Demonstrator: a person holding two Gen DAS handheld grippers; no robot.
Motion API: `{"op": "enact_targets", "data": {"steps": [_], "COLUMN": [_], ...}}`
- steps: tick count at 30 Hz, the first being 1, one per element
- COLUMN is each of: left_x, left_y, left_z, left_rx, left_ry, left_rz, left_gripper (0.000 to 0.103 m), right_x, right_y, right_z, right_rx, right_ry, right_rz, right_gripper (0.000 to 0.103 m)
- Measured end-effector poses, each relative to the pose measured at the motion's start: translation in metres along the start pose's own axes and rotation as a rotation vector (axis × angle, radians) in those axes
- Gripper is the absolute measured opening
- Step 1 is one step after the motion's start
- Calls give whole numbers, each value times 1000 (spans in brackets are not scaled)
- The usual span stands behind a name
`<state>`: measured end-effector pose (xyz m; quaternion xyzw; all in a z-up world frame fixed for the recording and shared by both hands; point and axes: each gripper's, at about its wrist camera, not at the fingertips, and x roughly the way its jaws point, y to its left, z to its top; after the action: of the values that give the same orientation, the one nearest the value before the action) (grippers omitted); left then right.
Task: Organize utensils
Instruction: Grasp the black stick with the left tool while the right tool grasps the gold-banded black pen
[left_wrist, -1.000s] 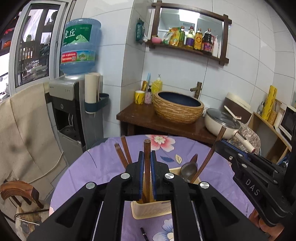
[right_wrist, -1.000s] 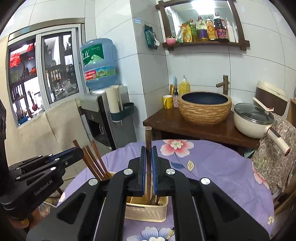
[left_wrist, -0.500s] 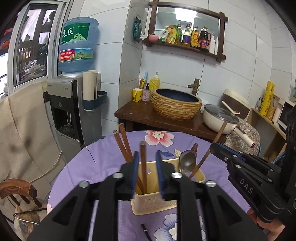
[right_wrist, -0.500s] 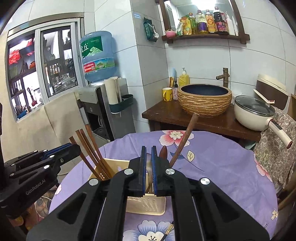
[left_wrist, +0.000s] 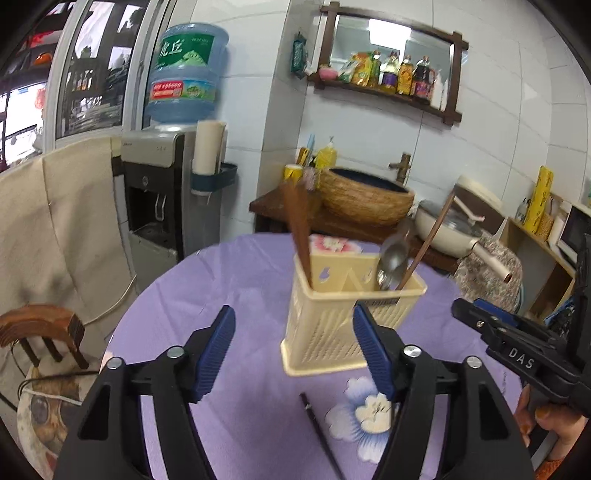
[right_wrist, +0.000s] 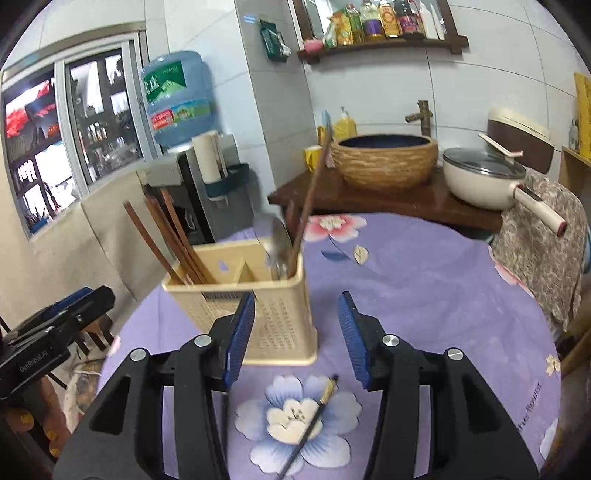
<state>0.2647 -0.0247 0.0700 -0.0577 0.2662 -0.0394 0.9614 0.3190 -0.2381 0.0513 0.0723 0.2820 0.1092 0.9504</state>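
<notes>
1. The left gripper hangs over the round table draped in a purple flowered cloth. Its blue-padded jaws have just been opening and stand wide apart with nothing pressed between them.
2. The right gripper likewise has jaws that have just been opening; they are parted and hold nothing.
3. The cream perforated plastic utensil holder stands upright on the cloth, at about twelve o'clock from the left gripper and just past its fingertips. From the right wrist it sits at about eleven o'clock.
4. An inner wall splits the holder into compartments.
5. A bundle of dark brown wooden chopsticks leans in the holder's nine o'clock compartment, tilted toward ten o'clock in the right wrist view.
6. A silver metal spoon, bowl upward, stands in the three o'clock compartment together with a long thin brown wooden stick; both are motion-blurred.
7. A slim black pen-like stick with a gold band lies flat on the cloth at six o'clock from the holder, apart from it.
8. The person's hand grips the right tool's handle at four o'clock in the left view.
</notes>
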Motion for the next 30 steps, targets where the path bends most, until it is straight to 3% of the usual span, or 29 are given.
{"op": "enact_targets", "data": {"steps": [7,14,21,30], "left_x": [22,30,40,52], "left_y": [24,24,11,-4], "left_z": [-57,-90,-100,-105], "left_rx": [-50,-41,-3,20], "left_ry": [157,223,249,288], "left_rz": [55,79,84,67], "left_gripper": [73,73,73,73], "right_x": [30,72,101,115], "right_y": [-10,-7,-2,-6], "right_z": [-57,-99,-109,-103], "right_rx": [31,25,43,29], "right_ry": [153,290,359,351], "right_rz": [-52,-120,-179,-236], "right_gripper": [47,43,33,20]}}
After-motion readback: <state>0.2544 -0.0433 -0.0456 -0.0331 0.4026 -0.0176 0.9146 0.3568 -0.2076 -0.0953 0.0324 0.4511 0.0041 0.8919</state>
